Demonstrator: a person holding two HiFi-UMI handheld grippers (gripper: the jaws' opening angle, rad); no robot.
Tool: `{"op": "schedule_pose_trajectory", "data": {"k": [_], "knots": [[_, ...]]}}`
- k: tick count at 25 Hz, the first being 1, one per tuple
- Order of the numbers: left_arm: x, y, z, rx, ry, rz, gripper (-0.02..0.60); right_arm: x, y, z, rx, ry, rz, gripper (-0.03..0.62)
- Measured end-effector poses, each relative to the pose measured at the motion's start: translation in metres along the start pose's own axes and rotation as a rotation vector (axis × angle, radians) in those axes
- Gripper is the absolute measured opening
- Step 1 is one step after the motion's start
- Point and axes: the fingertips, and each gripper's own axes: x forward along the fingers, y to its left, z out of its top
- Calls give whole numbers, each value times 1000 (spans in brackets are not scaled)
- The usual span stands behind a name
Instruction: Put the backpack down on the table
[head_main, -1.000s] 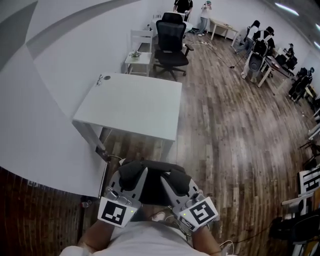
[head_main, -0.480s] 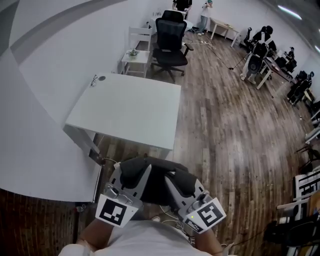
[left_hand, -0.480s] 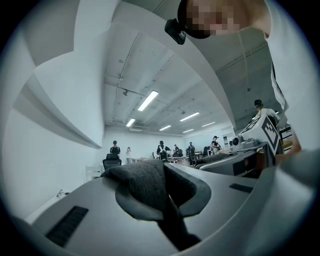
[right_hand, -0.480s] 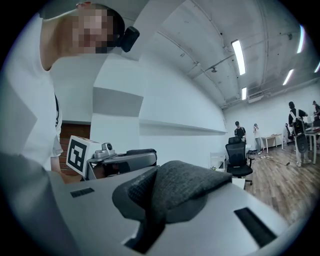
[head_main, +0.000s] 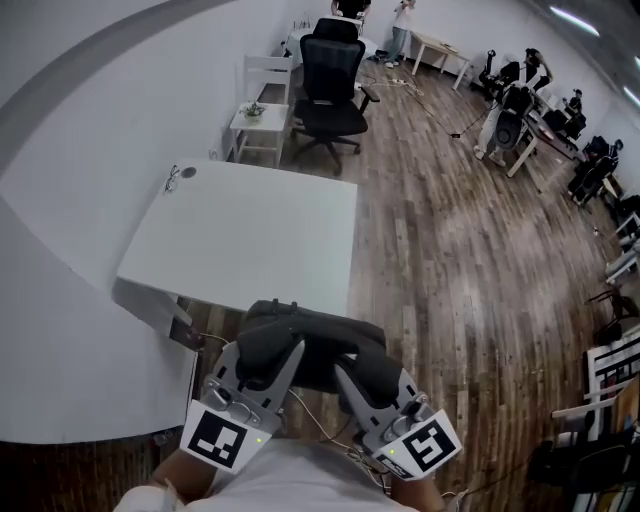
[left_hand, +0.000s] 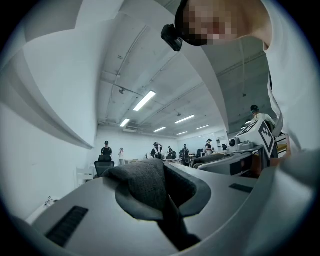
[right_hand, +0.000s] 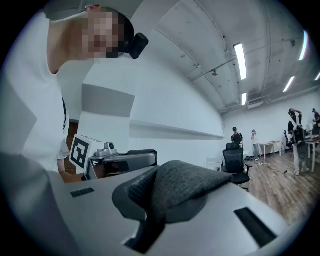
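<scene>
A dark grey backpack (head_main: 312, 345) hangs in the air in front of me, just short of the near edge of the white table (head_main: 245, 232). My left gripper (head_main: 268, 352) is shut on the backpack's grey fabric (left_hand: 145, 187) at its left side. My right gripper (head_main: 352, 372) is shut on the fabric (right_hand: 177, 192) at its right side. Both grippers point level toward the table. The bottom of the backpack is hidden under the grippers.
A black office chair (head_main: 328, 85) and a small white chair (head_main: 255, 120) stand beyond the table. A pair of glasses (head_main: 170, 178) lies at the table's far left corner. A white wall runs along the left. People and desks (head_main: 520, 100) fill the far right, over wooden floor.
Both grippers have carried the backpack forward toward the table, whose near edge now lies just past the bag. The grips have not changed.
</scene>
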Motion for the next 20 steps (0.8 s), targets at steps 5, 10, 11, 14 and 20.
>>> {"op": "schedule_pose_trajectory", "data": {"k": [5,10,11,14,20], "knots": [[25,33,10,-8,1,-39,46,31,-27,17,-13,-10,-36,49],[48,65,13,-3,-17,-47,46,63,-50,24,-15,-13,-45,49],[51,70,12,-3,-13,-43,46,67,-53,24,-13,-13,-41,49],[63,81,6,-8,-6,-22,46,78,-65,21,-3,-12,-17,49],[78,96,9,-23,-2,56,46,88,-79,26,21,-6,71,49]]}}
